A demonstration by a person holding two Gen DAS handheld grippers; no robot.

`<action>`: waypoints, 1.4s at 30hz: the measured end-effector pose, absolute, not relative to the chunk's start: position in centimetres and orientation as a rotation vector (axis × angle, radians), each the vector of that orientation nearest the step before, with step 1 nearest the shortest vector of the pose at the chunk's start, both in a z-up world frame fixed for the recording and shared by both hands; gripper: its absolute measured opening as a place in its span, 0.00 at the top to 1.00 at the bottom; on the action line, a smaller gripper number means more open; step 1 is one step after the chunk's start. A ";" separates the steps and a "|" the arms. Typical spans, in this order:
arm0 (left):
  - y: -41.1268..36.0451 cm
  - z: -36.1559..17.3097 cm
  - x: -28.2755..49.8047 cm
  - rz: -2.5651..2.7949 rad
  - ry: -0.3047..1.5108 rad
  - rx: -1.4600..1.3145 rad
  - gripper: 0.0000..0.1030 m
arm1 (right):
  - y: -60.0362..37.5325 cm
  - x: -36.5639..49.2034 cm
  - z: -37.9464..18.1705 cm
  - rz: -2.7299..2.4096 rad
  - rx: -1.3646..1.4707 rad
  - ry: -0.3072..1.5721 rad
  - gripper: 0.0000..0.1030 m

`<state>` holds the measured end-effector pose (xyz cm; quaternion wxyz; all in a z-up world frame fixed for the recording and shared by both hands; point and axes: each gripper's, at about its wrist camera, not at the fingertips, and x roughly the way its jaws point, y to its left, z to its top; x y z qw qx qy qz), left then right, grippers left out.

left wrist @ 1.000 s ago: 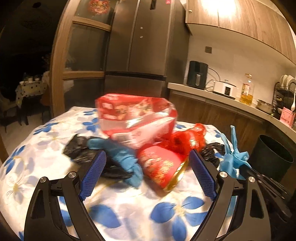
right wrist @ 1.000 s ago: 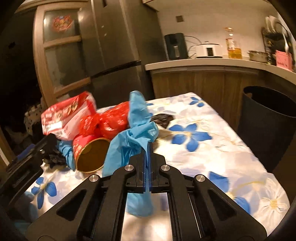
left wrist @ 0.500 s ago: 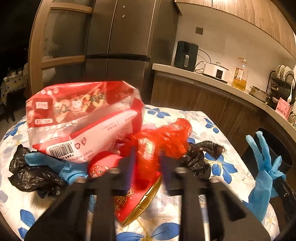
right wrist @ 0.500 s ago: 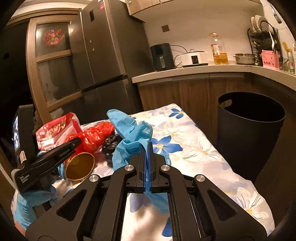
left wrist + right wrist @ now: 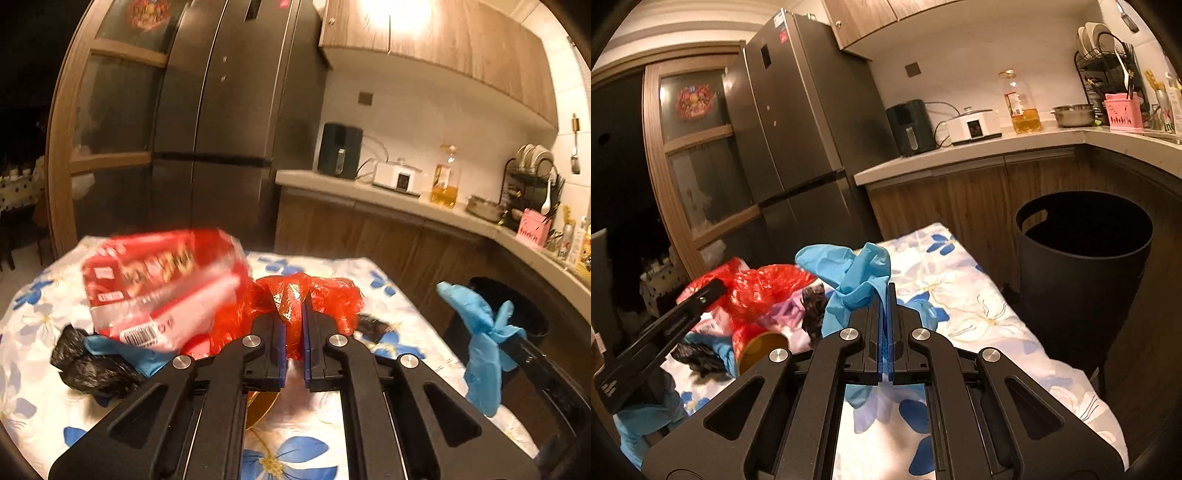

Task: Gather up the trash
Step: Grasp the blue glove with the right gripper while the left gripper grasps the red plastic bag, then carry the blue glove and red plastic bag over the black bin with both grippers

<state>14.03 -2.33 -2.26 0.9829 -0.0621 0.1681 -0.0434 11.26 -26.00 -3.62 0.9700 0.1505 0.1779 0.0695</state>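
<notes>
My left gripper [image 5: 293, 314] is shut on a crumpled red plastic bag [image 5: 317, 295] and holds it above the floral tablecloth [image 5: 314, 424]. My right gripper [image 5: 885, 295] is shut on a blue glove [image 5: 857, 273], lifted over the table's right side; the glove also shows in the left wrist view [image 5: 480, 332]. A black trash bin [image 5: 1082, 258] stands open beside the table on the right. On the table lie a red-and-white package [image 5: 159, 280], a black bag [image 5: 88, 365], another blue glove [image 5: 122, 350] and a red can with a gold rim [image 5: 757, 343].
A dark fridge [image 5: 798, 129] and a wooden door [image 5: 690, 158] stand behind the table. The counter [image 5: 979, 151] holds an air fryer, a cooker, an oil bottle and a dish rack. The bin [image 5: 509, 314] sits between table and counter.
My left gripper closed on the red plastic bag and lifted it. My right gripper carried the blue glove up and to the right, nearer the bin.
</notes>
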 end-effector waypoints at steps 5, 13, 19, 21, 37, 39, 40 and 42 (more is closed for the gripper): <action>-2.9 -0.5 13.3 -0.131 0.309 -0.145 0.94 | -27.1 10.5 -2.3 0.136 0.321 0.329 0.99; -5.9 1.1 13.3 -0.182 0.279 -0.127 0.94 | -29.4 9.6 -0.7 0.107 0.331 0.280 0.99; -9.0 2.1 14.1 -0.248 0.271 -0.123 0.94 | -31.8 9.3 0.5 0.067 0.342 0.245 0.99; -10.2 2.5 14.4 -0.272 0.266 -0.120 0.94 | -32.6 9.2 1.0 0.048 0.340 0.228 0.99; -23.2 4.5 18.1 -0.478 0.257 -0.045 0.94 | -41.3 10.8 4.8 -0.155 0.311 0.124 0.99; -24.7 4.5 18.7 -0.497 0.260 -0.037 0.94 | -42.3 11.2 5.1 -0.174 0.309 0.122 0.99; -25.1 4.4 18.9 -0.503 0.263 -0.036 0.94 | -42.8 11.3 5.2 -0.182 0.307 0.121 0.99; -26.0 4.4 19.3 -0.516 0.269 -0.032 0.94 | -43.6 11.6 5.1 -0.191 0.305 0.122 0.99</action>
